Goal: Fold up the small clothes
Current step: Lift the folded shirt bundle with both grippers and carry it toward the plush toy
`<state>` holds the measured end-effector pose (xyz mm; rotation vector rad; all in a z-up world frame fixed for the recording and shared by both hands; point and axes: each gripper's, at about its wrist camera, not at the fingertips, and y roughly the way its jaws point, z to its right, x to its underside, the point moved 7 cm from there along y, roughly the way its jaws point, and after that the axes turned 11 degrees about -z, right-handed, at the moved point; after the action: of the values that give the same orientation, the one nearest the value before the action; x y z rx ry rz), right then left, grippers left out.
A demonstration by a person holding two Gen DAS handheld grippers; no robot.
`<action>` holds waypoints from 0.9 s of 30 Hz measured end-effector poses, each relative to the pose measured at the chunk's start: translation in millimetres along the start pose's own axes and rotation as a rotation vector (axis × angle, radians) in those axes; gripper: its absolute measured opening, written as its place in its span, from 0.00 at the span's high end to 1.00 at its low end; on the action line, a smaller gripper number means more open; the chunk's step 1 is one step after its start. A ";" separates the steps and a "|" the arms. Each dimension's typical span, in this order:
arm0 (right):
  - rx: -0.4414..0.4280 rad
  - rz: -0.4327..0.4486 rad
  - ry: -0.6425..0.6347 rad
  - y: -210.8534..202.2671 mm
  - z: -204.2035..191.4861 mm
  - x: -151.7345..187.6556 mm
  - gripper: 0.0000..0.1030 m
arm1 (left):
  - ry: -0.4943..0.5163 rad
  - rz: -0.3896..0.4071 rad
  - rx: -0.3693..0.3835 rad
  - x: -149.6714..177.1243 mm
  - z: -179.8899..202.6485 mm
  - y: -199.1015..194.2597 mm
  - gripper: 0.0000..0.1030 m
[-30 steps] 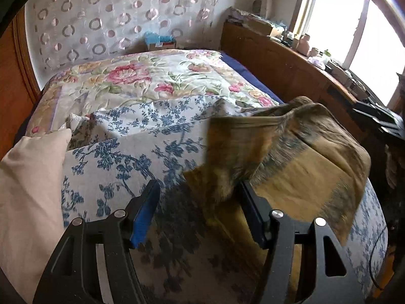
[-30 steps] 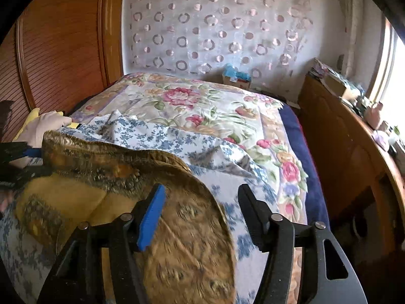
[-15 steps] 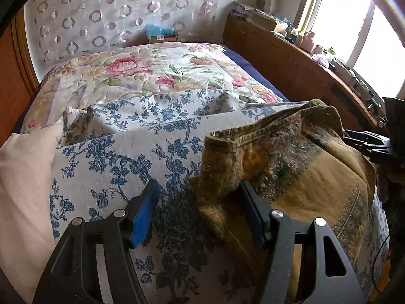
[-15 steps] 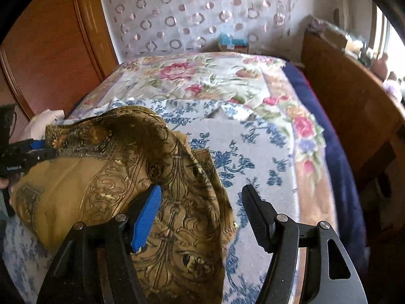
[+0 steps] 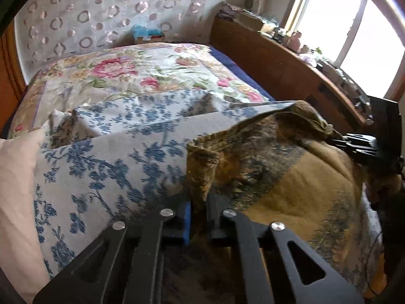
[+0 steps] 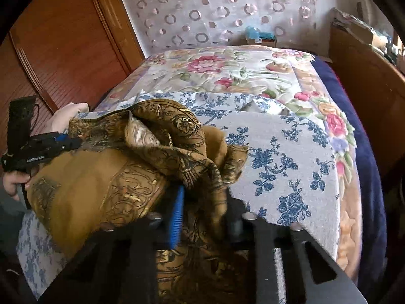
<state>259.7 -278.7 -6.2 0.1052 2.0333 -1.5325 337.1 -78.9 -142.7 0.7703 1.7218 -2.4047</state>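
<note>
Sunlit from a window at two o'clock, the bedroom holds a bed spread with a rose-patterned quilt and, over its near half, a blue-flowered sheet. On that sheet lies the mustard-brown patterned garment, bunched and half lifted. The left gripper is closing, its jaws nearly together and pinching the garment's near left edge. The right gripper is also closing on a gathered fold of the same cloth. A cream pillow sits at nine o'clock in the left wrist view. A small box with something blue in it stands at the far end of the bed against the ring-patterned curtain. A cluttered wooden ledge runs along the window side.
</note>
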 end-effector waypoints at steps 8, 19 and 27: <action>0.014 0.156 -0.036 -51.6 -28.7 6.4 0.89 | 0.063 0.189 0.005 12.6 33.3 -83.3 0.93; 0.035 0.295 -0.173 -103.0 -84.6 -6.6 0.90 | 0.036 0.352 -0.050 34.9 21.1 -165.2 0.94; 0.017 0.317 -0.298 -89.6 -124.9 -43.6 0.90 | -0.038 0.414 -0.132 53.7 -25.6 -204.1 0.94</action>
<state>210.2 -184.2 112.7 0.1847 1.6794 -1.2831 227.8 30.0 3.5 0.9460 1.5085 -1.9987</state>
